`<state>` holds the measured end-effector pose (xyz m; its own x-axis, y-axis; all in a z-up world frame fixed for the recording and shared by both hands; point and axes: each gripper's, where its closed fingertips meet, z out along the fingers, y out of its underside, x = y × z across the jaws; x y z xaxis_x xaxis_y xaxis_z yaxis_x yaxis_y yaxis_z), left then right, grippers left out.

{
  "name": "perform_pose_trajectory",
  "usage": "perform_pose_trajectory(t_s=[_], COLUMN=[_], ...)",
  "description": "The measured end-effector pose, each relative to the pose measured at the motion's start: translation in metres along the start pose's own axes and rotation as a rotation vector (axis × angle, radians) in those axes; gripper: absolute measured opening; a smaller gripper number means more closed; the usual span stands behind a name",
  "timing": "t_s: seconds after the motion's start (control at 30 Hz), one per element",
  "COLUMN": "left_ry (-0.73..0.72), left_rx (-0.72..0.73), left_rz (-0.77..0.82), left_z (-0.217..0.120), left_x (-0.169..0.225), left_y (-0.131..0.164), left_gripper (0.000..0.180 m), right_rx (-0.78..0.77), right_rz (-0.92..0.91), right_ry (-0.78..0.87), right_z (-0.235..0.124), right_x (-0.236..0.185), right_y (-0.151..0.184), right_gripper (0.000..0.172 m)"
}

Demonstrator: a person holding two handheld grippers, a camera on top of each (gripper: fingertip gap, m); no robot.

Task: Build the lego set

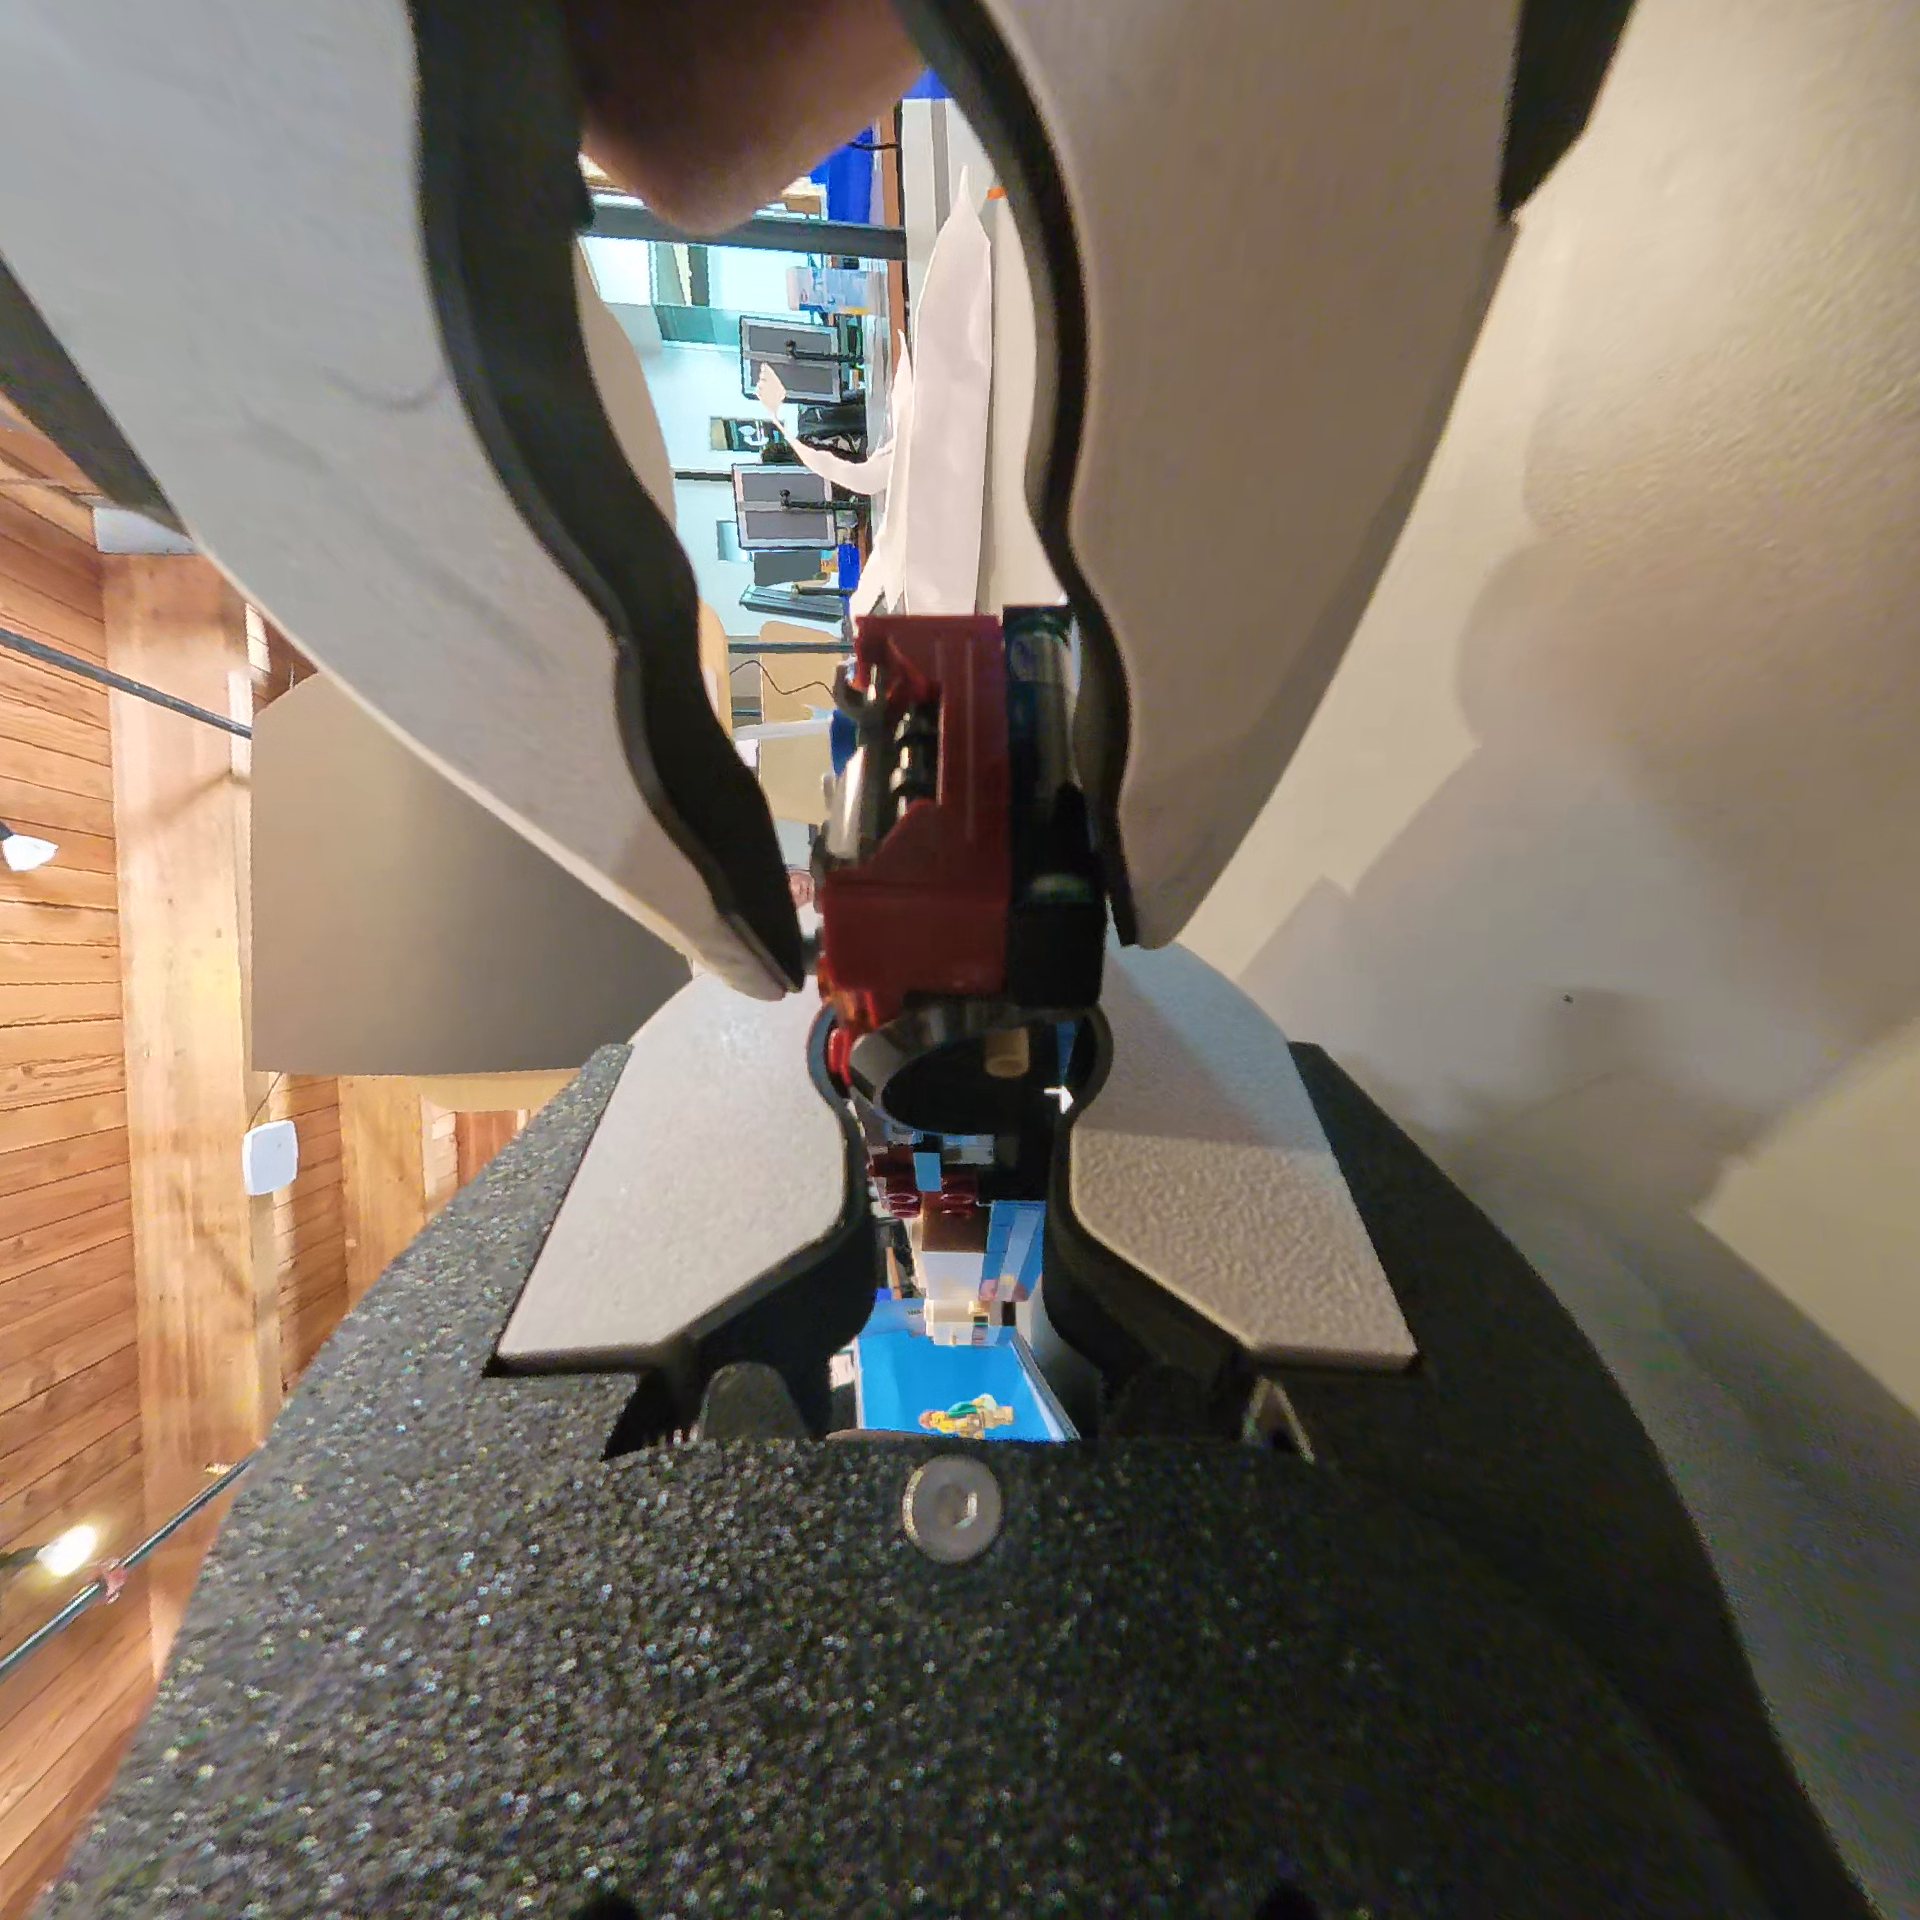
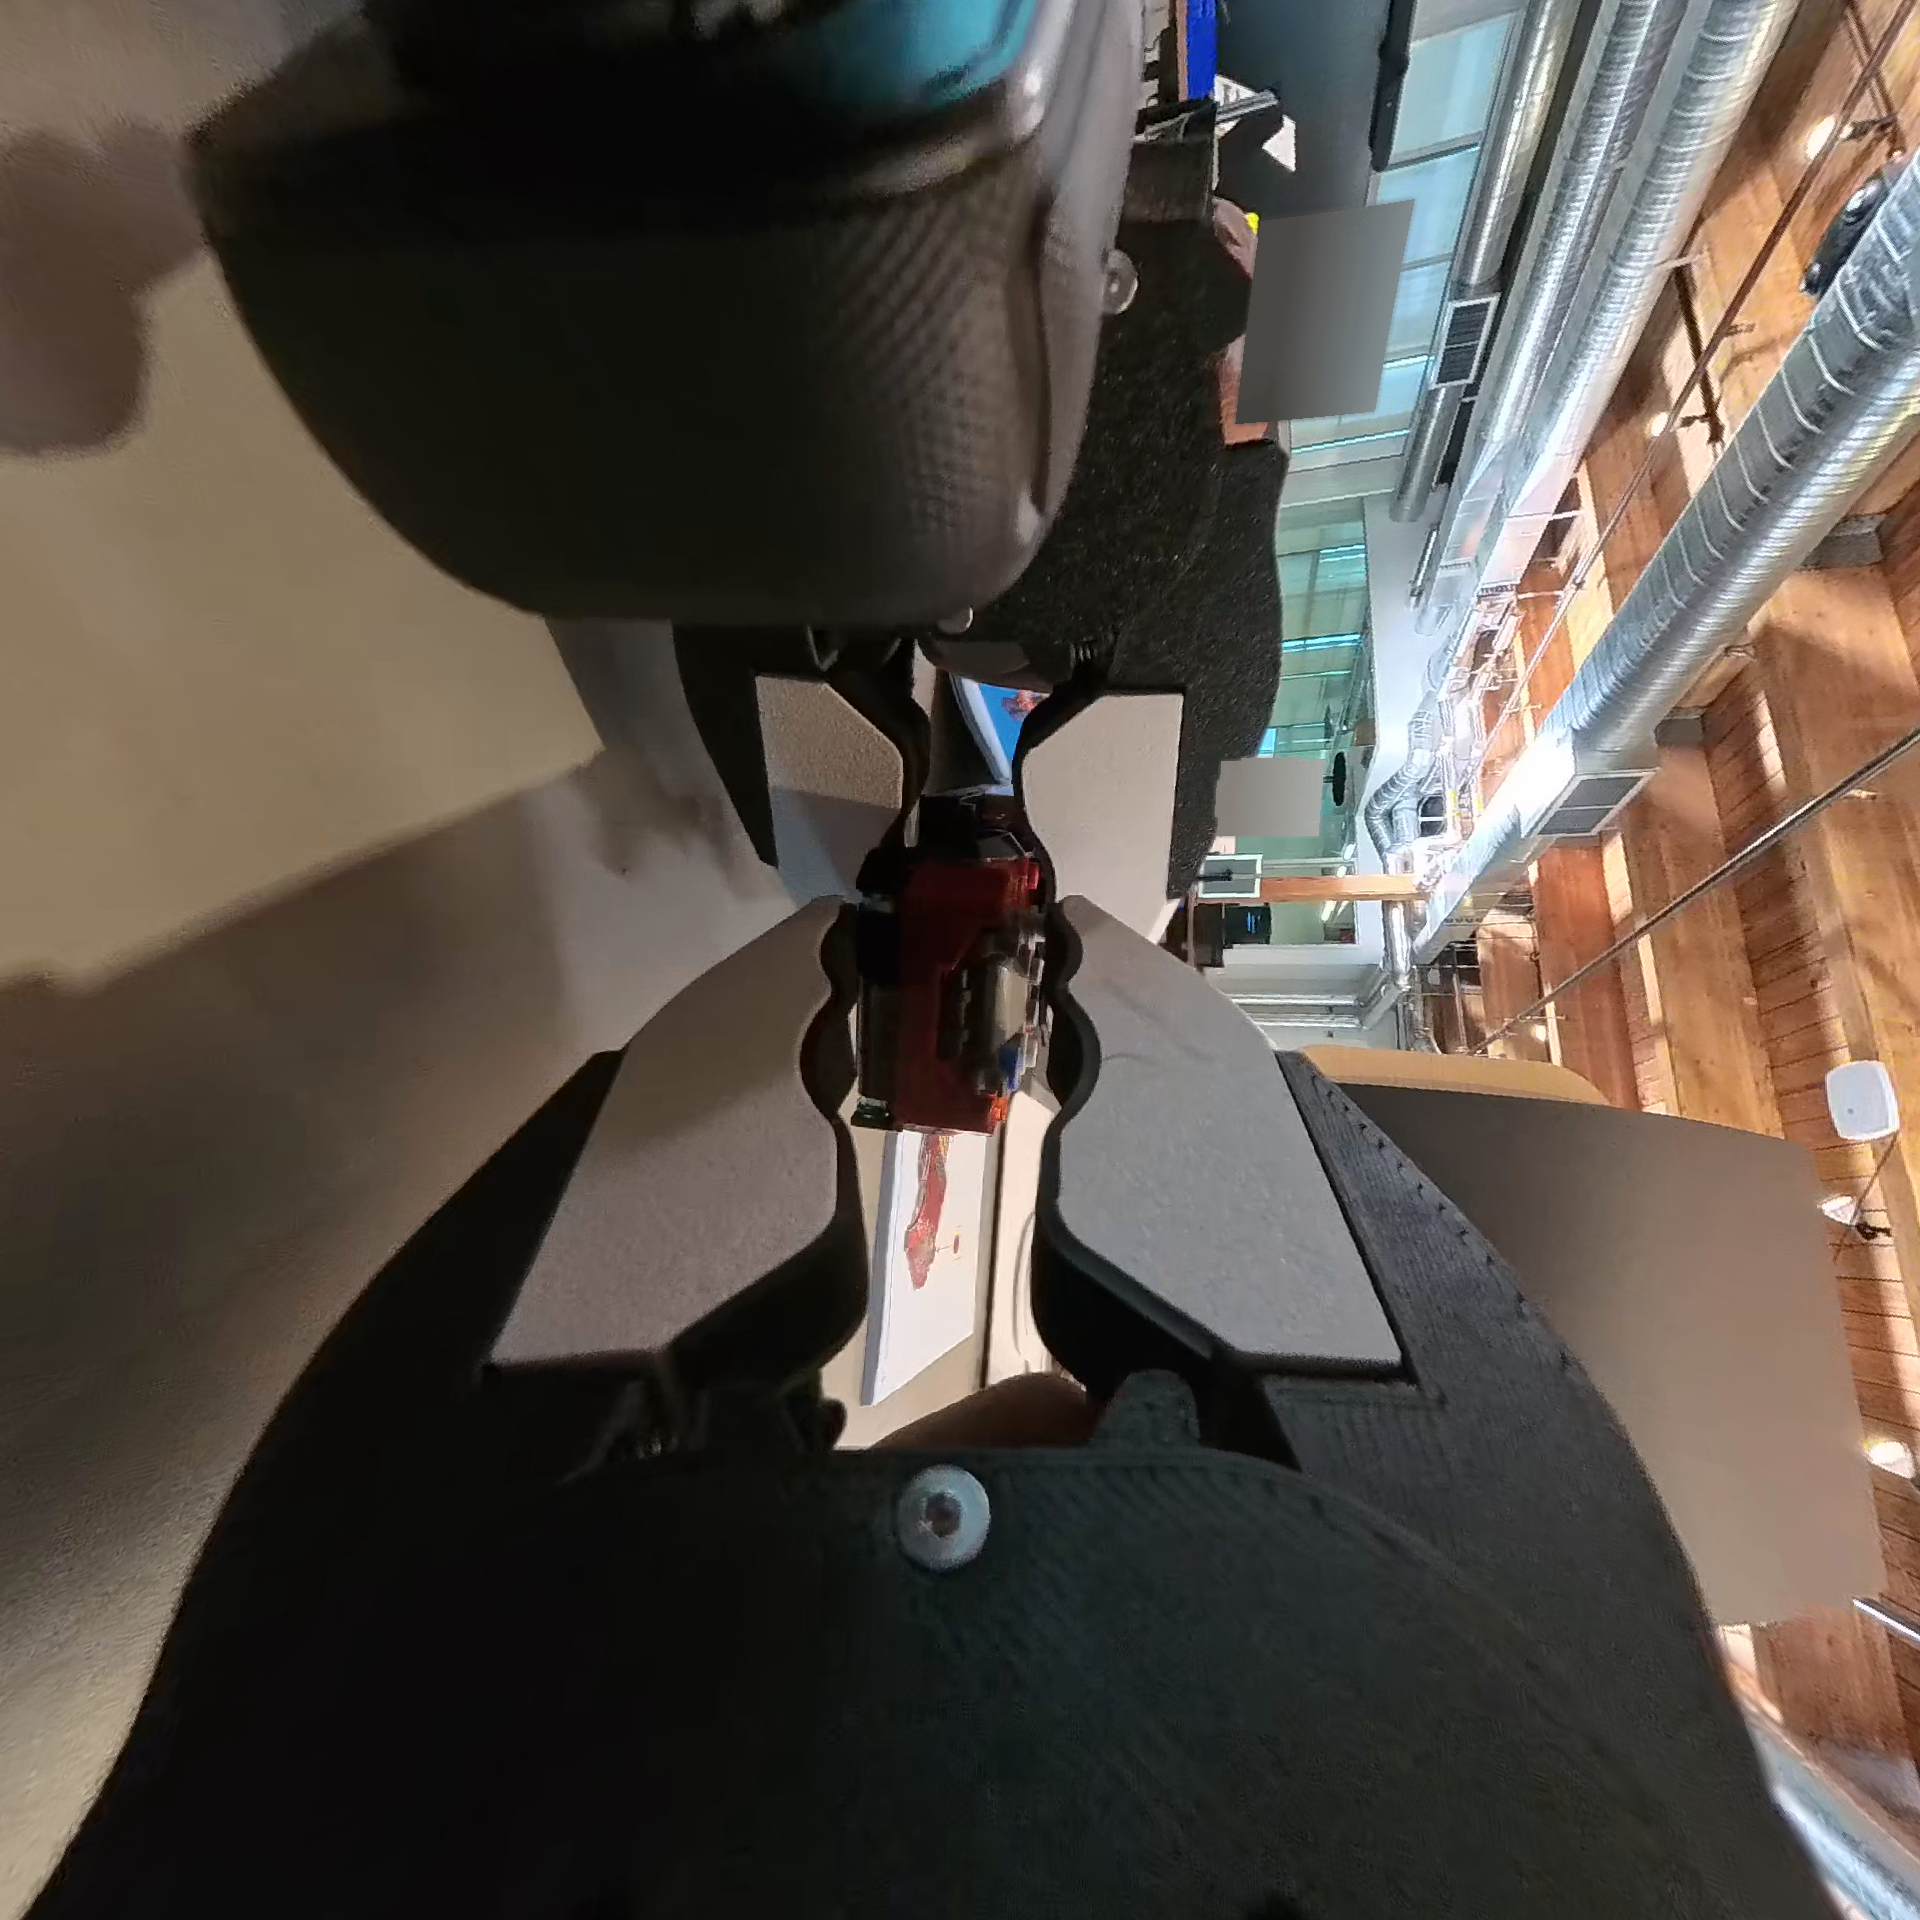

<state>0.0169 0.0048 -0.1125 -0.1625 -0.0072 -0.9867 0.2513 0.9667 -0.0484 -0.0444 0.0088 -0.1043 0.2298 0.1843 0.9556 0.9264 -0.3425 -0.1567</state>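
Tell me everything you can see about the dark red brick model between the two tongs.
The dark red brick model is a small plastic build of dark red and black pieces with grey and silver bits and a black round part at one end. It is held in the air, off any surface, with the left tongs and right tongs closed on it from opposite ends, pads against its sides.

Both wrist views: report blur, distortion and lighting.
Left wrist view: wide-angle bending; dark red and black brick toy model fairly sharp, fingertip at top blurred. Right wrist view: upper left smeared and shadowed, silver ducts bright and crisp.
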Motion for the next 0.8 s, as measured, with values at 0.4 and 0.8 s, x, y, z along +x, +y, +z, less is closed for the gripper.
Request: perform_pose_trajectory(t_s=[0.4,0.8], left_ry=[0.020,-0.013], left_rx=[0.001,-0.041], left_rz=[0.004,-0.019], left_z=[-0.003,-0.003], left_x=[0.005,-0.006], left_y=[-0.002,0.005], left_gripper=[0.035,0.036], right_rx=[0.011,0.014], right_rz=[0.001,0.046], right_ry=[-0.031,0.034], right_z=[0.003,-0.009], right_x=[-0.003,0.009], right_y=[-0.004,-0.010], right_gripper=[0.034,0.052])
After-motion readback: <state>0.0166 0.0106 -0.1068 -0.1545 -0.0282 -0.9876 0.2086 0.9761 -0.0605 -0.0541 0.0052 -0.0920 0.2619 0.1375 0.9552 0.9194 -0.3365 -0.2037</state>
